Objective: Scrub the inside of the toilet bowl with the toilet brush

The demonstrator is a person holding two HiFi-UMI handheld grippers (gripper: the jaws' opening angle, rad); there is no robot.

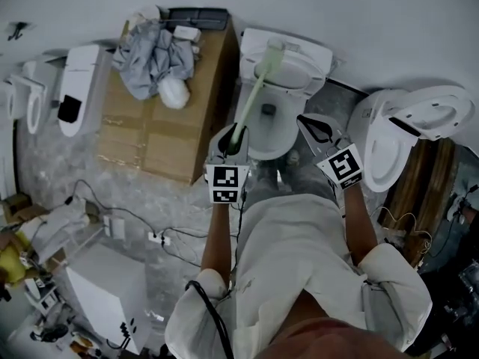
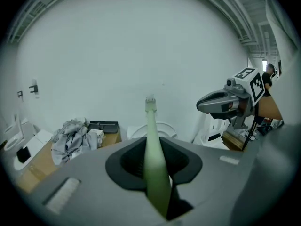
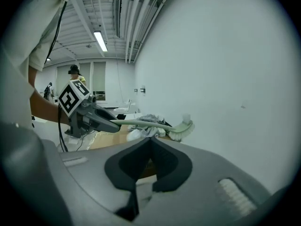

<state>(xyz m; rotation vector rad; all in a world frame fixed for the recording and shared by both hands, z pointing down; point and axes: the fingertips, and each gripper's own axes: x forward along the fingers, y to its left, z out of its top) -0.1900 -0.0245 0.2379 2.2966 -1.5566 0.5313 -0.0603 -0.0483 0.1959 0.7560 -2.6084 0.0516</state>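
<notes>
A white toilet (image 1: 290, 137) stands against the wall straight ahead, its bowl open toward me. My left gripper (image 1: 233, 134) is shut on the handle of a pale green toilet brush (image 1: 251, 97). The brush head (image 1: 274, 51) is raised over the back of the toilet, near the wall. In the left gripper view the handle (image 2: 153, 145) runs up between the jaws. The right gripper view shows the bristled head (image 3: 183, 128) in the air and the left gripper (image 3: 101, 119) beside it. My right gripper (image 1: 313, 126) hovers over the toilet's right side, jaws together, holding nothing.
A cardboard box (image 1: 161, 122) with a heap of grey cloth (image 1: 150, 54) stands left of the toilet. Another toilet (image 1: 408, 129) with its lid up stands to the right, and more white fixtures (image 1: 78, 88) to the left. Cables (image 1: 150, 234) lie on the floor.
</notes>
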